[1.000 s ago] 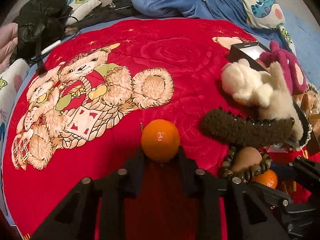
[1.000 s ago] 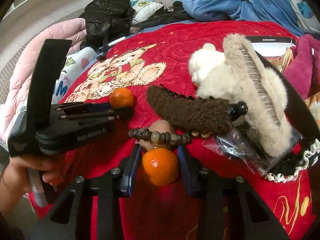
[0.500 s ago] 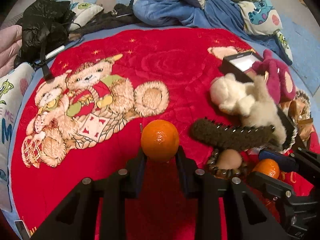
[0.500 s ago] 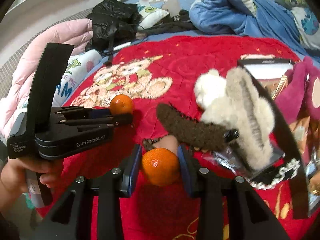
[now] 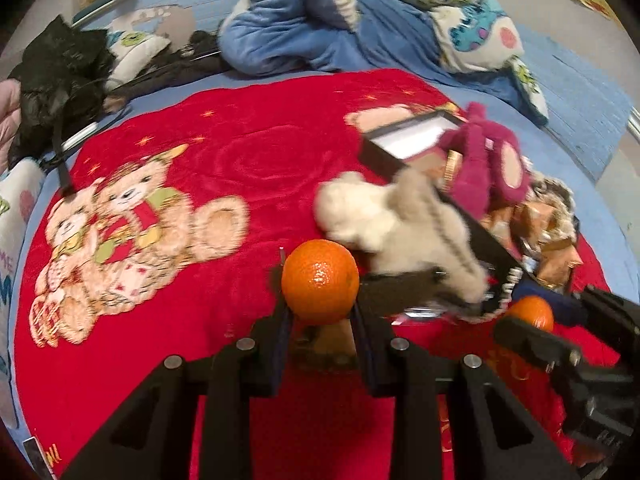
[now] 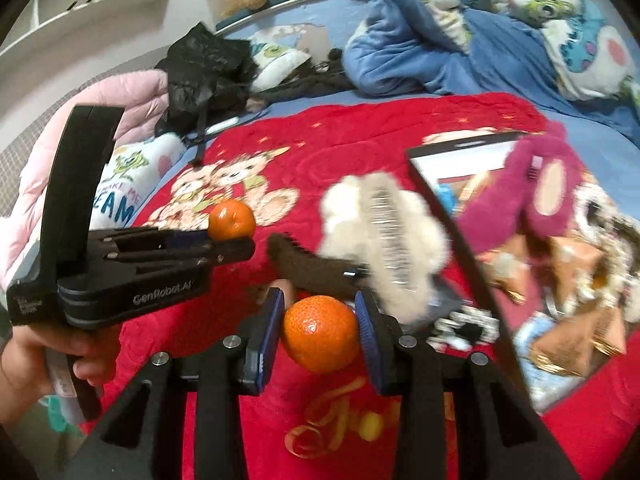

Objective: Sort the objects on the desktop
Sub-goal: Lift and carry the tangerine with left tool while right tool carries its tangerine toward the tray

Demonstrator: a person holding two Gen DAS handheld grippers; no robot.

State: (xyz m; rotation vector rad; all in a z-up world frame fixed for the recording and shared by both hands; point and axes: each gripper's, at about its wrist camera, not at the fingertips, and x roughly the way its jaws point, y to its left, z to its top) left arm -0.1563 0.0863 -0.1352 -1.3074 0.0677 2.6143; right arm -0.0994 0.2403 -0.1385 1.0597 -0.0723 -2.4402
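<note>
My left gripper (image 5: 320, 300) is shut on an orange tangerine (image 5: 320, 282) and holds it above the red blanket (image 5: 248, 152). My right gripper (image 6: 319, 328) is shut on a second tangerine (image 6: 320, 334), also lifted. In the right wrist view the left gripper (image 6: 234, 240) with its tangerine (image 6: 231, 220) is at the left. In the left wrist view the right gripper's tangerine (image 5: 532, 312) shows at the right. A fluffy cream hair clip (image 6: 384, 224), a brown fuzzy hair clip (image 6: 312, 266) and a magenta plush toy (image 6: 540, 196) lie ahead.
An open black box (image 5: 412, 140) with gold wrappers (image 6: 576, 320) lies at the right. Blue bedding (image 5: 320, 32), a black bag (image 5: 52, 84) and pink quilt (image 6: 132, 92) border the blanket. A bear print (image 5: 132, 216) covers the blanket's left.
Both grippers have lifted and pulled back with their tangerines. The bead bracelet and egg-like object that were under the brown clip are now mostly hidden behind the grippers.
</note>
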